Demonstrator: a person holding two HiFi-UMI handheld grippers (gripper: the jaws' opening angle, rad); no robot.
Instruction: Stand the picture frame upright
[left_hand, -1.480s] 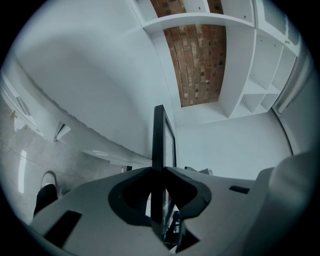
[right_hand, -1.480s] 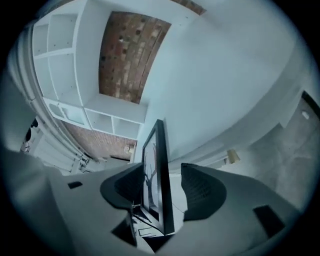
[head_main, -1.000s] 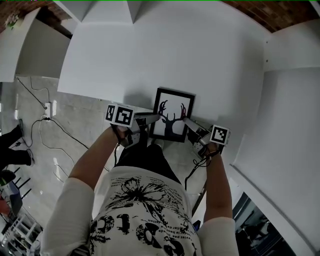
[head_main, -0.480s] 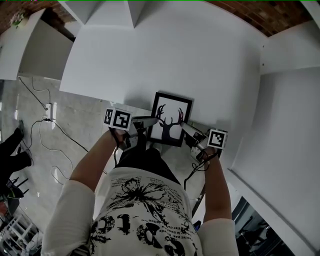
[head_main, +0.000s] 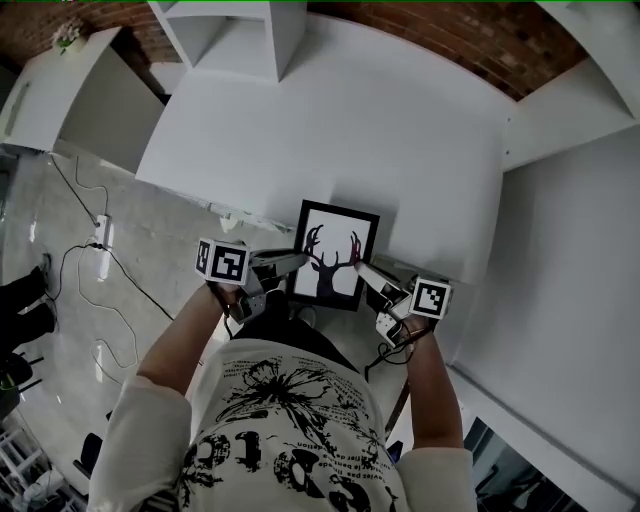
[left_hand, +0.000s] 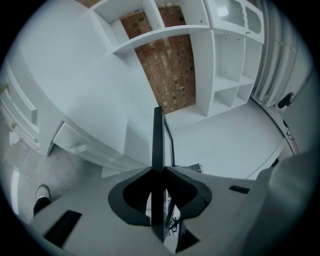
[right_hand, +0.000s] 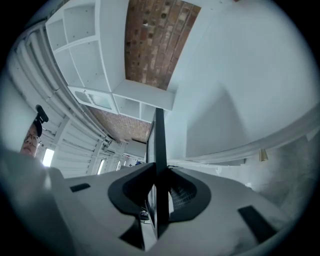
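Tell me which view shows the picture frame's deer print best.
The head view: the picture frame faces that camera, so its deer silhouette and black border show. The left and right gripper views show only its thin black edge, end-on.

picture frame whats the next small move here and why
Probably tilt the picture frame further upright: the left tool and the right tool, whose jaws have just been closing, both clamp its side edges, and it seems tilted, not yet standing on the table.
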